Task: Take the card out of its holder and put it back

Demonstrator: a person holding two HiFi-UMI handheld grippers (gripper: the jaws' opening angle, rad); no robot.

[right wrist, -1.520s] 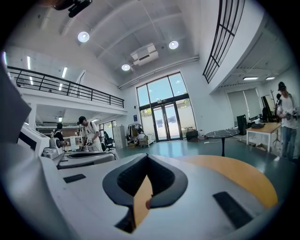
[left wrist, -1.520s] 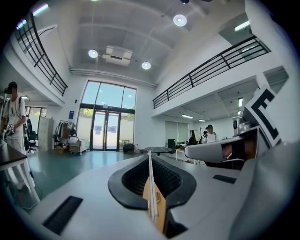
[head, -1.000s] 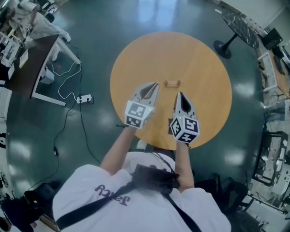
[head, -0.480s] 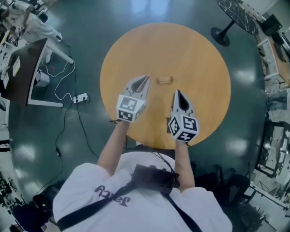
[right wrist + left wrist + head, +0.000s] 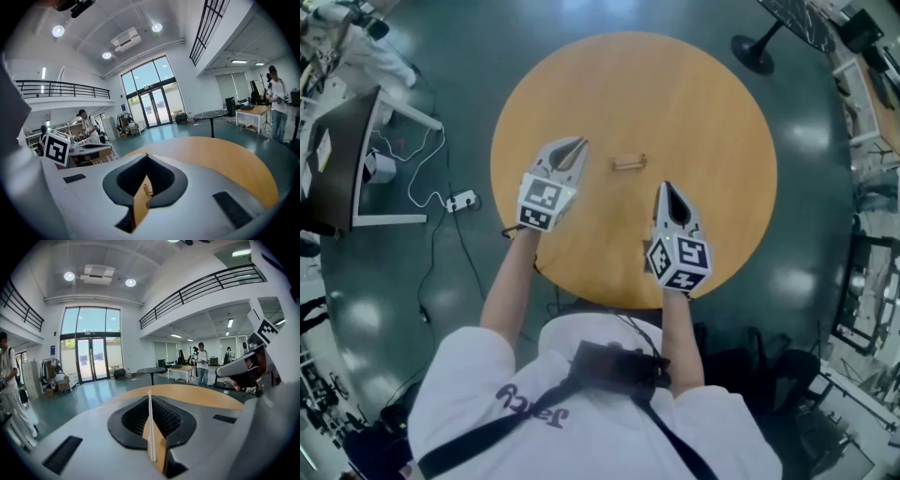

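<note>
A small wooden card holder (image 5: 629,161) lies near the middle of the round wooden table (image 5: 703,112). My left gripper (image 5: 578,142) hangs over the table left of the holder, apart from it. In the left gripper view a thin white card (image 5: 151,427) stands edge-on between the jaws, and the left gripper (image 5: 150,394) is shut on it. My right gripper (image 5: 665,186) is below and right of the holder, its tips pointing at it. In the right gripper view the right gripper (image 5: 146,157) has its tips together with nothing in them.
On the dark floor left of the table lie a power strip (image 5: 459,201) and a white cable beside a dark desk (image 5: 337,159). A black pedestal base (image 5: 755,52) stands at the upper right. People (image 5: 202,362) stand far off in the hall.
My left gripper has moved left, away from the holder, with its jaws still together. The right gripper has stayed about where it was.
</note>
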